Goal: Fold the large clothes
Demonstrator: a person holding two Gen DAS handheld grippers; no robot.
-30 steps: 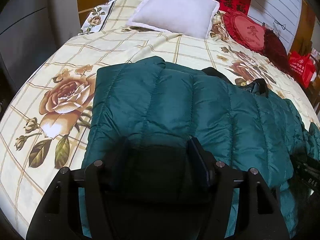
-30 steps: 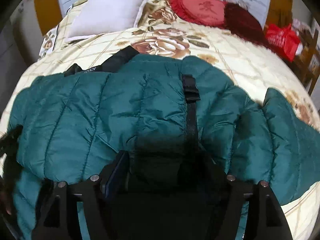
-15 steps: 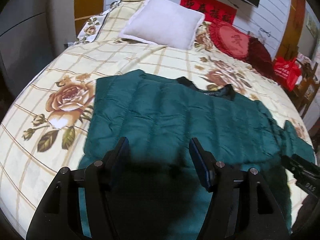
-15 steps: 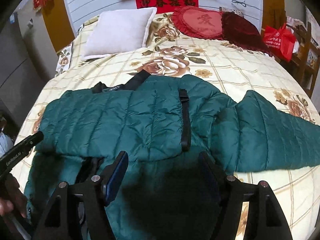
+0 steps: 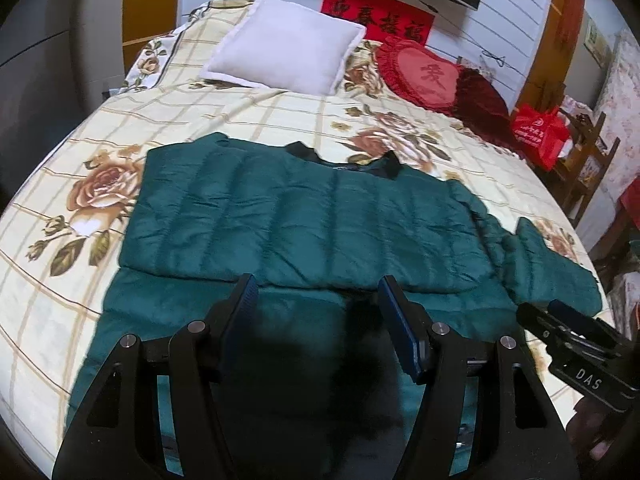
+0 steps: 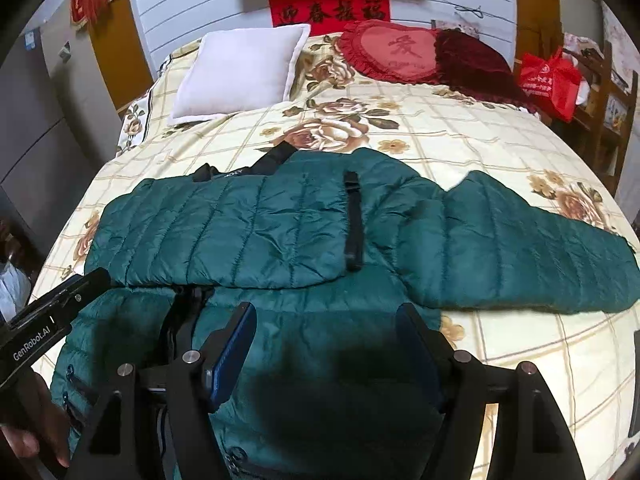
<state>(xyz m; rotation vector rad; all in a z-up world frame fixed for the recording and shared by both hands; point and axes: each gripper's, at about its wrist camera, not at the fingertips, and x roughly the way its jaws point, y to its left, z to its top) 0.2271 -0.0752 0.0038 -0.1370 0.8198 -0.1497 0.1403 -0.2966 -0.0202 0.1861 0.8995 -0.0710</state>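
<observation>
1. Fingers of the left gripper point(image 5: 316, 292) stand wide apart with nothing between them, held above the near part of the green jacket point(image 5: 304, 220).
2. Fingers of the right gripper point(image 6: 328, 320) are likewise spread open and grip nothing; they hover over the jacket's near part.
3. Jacket: dark green, quilted, lying across the bed point(image 5: 248, 112). One layer is folded over another, and its straight edge runs left to right just ahead of both grippers' fingertips.
4. Left wrist view, left to right: rose-print bedspread point(image 5: 100, 192), jacket body with its black collar point(image 5: 344, 160) at the far edge, then one sleeve point(image 5: 552, 264) reaching toward the right side of the bed. The right gripper's body shows at the lower right edge of this view.
5. Right wrist view, left to right: the left gripper's body at the lower left edge, the folded jacket body, a black strap point(image 6: 354, 220) lying upright along the top layer, then the sleeve stretched flat toward the right.
6. Near the jacket's lower left in the right wrist view, black zipper trim is visible; detail is too dark to read.
7. Head of the bed, left to right: white pillow point(image 5: 284, 56), red heart-shaped cushion point(image 5: 424, 76), dark red cushion point(image 5: 480, 92) touching it.
8. Red banner point(image 6: 330, 10) on the wall behind the bed; red bag point(image 6: 550, 80) on a wooden chair off the bed's right side.
</observation>
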